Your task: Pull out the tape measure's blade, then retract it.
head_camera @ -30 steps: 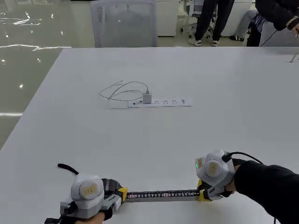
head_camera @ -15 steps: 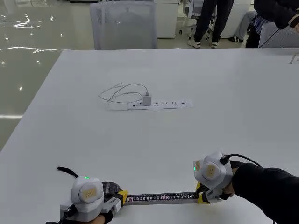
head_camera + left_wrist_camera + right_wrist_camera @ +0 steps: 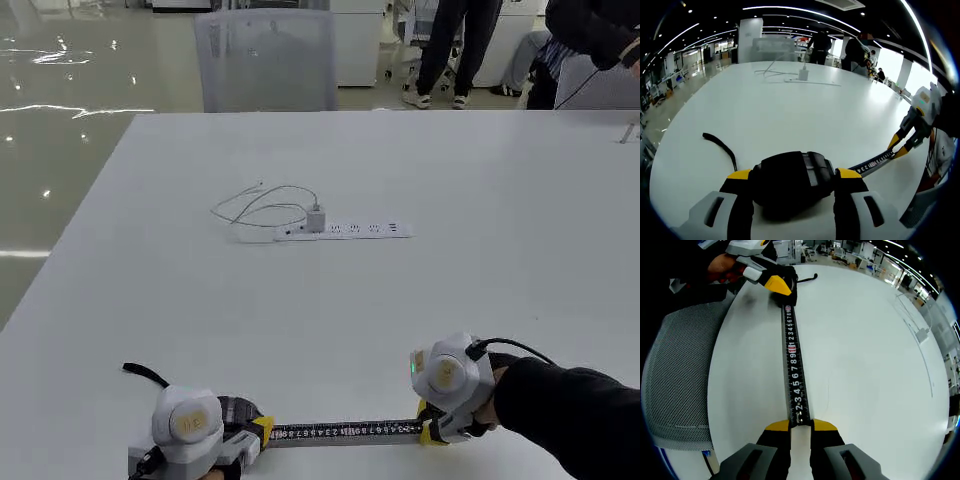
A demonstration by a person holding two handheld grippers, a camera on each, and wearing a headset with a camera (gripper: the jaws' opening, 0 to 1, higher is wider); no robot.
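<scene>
Presently, blade-out step: left gripper (image 3: pixel 794 175) fingers (image 3: pixel 740 210) clamp the tape measure (image 3: pixel 790 187), right gripper (image 3: pixel 801 426) fingers clamp its blade (image 3: pixel 792 365); next, probably a guided retraction.

The right gripper's (image 3: pixel 800 426) fingers (image 3: pixel 777 429) hide the blade's (image 3: pixel 792 365) tip. The left gripper's (image 3: pixel 794 173) fingers cover the tape measure's (image 3: pixel 790 187) sides.

You work under bright, even overhead light. The white surface (image 3: pixel 400 170) looks washed pale, with only a soft shadow under the right gripper (image 3: pixel 431 433). Glare streaks the floor (image 3: pixel 60 110). Both gripper views bend at their edges, perhaps blurring detail.
</scene>
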